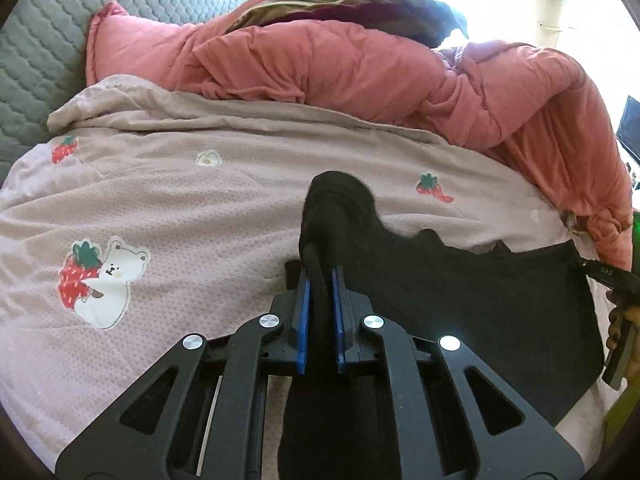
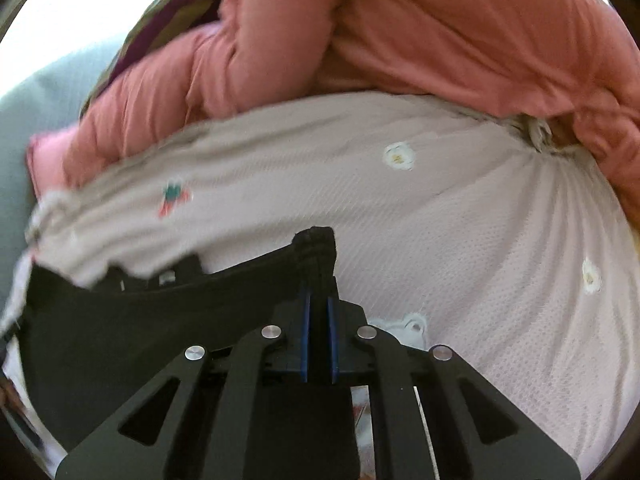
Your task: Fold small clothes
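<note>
Pinching the black garment (image 1: 460, 280) at opposite corners, my left gripper (image 1: 320, 276) and right gripper (image 2: 318, 296) clamp it taut above the pink blanket (image 1: 180, 208), ready for a straight fold.

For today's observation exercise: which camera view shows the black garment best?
The left wrist view. There the black garment is sharp, stretching from the left gripper rightward over the pink bedsheet. The right wrist view is motion-blurred and shows only its dark span left of the right gripper, which pinches a bunched corner.
</note>
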`<action>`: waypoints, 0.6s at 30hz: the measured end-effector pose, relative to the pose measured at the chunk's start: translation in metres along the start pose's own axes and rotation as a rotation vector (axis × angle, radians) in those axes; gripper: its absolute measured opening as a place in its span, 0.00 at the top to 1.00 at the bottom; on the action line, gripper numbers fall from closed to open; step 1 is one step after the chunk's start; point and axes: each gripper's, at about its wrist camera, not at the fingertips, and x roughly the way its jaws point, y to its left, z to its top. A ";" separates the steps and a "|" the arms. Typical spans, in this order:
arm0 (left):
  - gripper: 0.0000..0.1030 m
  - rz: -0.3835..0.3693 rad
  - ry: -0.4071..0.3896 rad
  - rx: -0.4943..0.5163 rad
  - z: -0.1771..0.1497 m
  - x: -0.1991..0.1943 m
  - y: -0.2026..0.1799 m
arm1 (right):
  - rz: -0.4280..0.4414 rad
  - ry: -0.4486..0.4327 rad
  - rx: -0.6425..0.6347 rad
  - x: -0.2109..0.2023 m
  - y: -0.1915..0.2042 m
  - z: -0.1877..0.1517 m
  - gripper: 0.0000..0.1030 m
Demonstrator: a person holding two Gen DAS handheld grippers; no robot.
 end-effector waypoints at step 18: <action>0.77 0.104 0.111 -0.021 -0.021 0.026 0.012 | -0.200 0.015 -0.071 -0.003 0.004 -0.027 0.61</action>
